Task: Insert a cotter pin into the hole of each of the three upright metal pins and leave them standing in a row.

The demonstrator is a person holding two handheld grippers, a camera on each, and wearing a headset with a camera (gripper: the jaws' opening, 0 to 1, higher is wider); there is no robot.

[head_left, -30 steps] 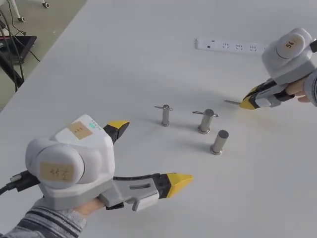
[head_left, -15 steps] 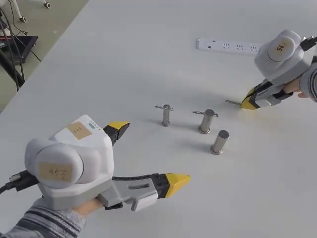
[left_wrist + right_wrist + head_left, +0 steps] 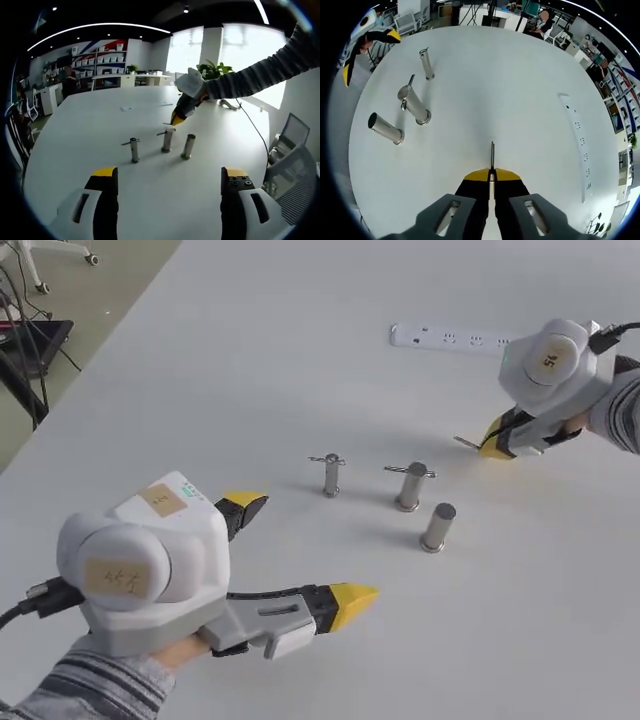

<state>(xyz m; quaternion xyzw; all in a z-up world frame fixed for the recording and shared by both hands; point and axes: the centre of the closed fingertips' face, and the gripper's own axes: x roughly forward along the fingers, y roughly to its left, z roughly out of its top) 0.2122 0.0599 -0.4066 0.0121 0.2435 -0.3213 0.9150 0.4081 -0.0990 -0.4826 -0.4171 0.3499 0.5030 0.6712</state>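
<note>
Three upright metal pins stand in a row on the white table. The left pin (image 3: pixel 332 475) and the middle pin (image 3: pixel 408 486) each carry a cotter pin through the top. The right pin (image 3: pixel 438 527) has none. My right gripper (image 3: pixel 492 448) is beyond them at the right, shut on a thin cotter pin (image 3: pixel 466 443) that sticks out from its tips (image 3: pixel 491 175) low over the table. My left gripper (image 3: pixel 300 550) hovers open at the near left, nothing between its jaws (image 3: pixel 169 172). The left gripper view shows the pins (image 3: pixel 167 140) ahead.
A white power strip (image 3: pixel 450 338) lies at the far side of the table behind the right gripper. The table's left edge drops to a floor with chair legs and cables (image 3: pixel 25 335). Bare white tabletop (image 3: pixel 250 390) surrounds the pins.
My right gripper has swung and shifted slightly left with the cotter pin still held. The left gripper and the three pins have stayed about where they were.
</note>
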